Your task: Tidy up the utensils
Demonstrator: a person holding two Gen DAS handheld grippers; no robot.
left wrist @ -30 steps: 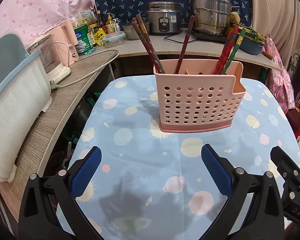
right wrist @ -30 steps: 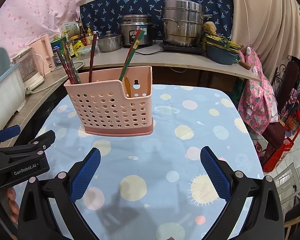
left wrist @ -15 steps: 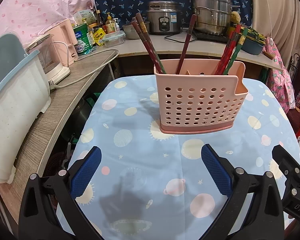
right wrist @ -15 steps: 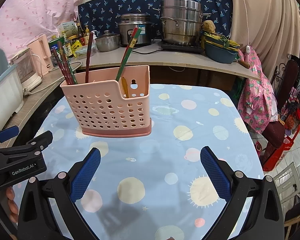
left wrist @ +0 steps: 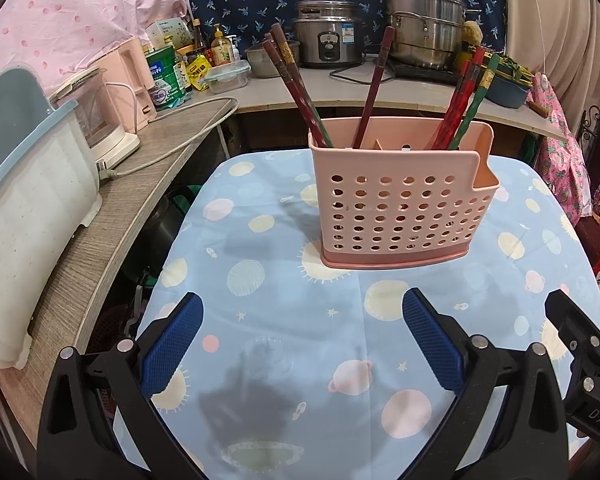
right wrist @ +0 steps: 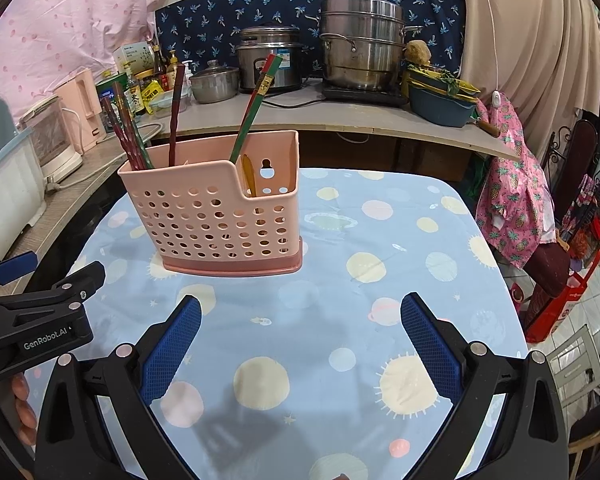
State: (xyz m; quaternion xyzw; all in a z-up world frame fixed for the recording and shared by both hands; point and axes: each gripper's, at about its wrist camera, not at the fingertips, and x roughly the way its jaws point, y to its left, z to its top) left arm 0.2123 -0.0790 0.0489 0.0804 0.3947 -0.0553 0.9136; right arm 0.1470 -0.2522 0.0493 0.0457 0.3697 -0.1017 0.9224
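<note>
A pink perforated plastic utensil caddy (left wrist: 404,200) stands upright near the middle of the desk (left wrist: 260,280), which is covered with a pale blue cloth printed with planets and suns. Dark red lacquered chopsticks (left wrist: 296,88) lean out of its left compartment, one more dark red stick (left wrist: 374,84) rises from the middle, and a red and green pair (left wrist: 468,96) leans out on the right. From the right wrist view a short yellowish utensil (right wrist: 249,174) sits low in the notched end compartment.

The left hand-held gripper (left wrist: 302,344) hovers above the cloth in front of the caddy, jaws spread wide and holding nothing. The right hand-held gripper (right wrist: 300,344) is likewise released and empty, well short of the caddy.

The chopsticks look light, thin and stiff, with a glossy finish that is probably slippery between flat pads. The best hold is likely on the upper shaft, well above the caddy rim, pinched squarely across the stick so it cannot pivot or slide. Sticks that lean together may come up as a pair, so one should be singled out where they fan apart near the tips.

The caddy itself seems light and thin-walled; it could tip or skate on the cloth if a stick drags against its rim. Steadying a side wall with the other hand-held gripper would probably help.
</note>
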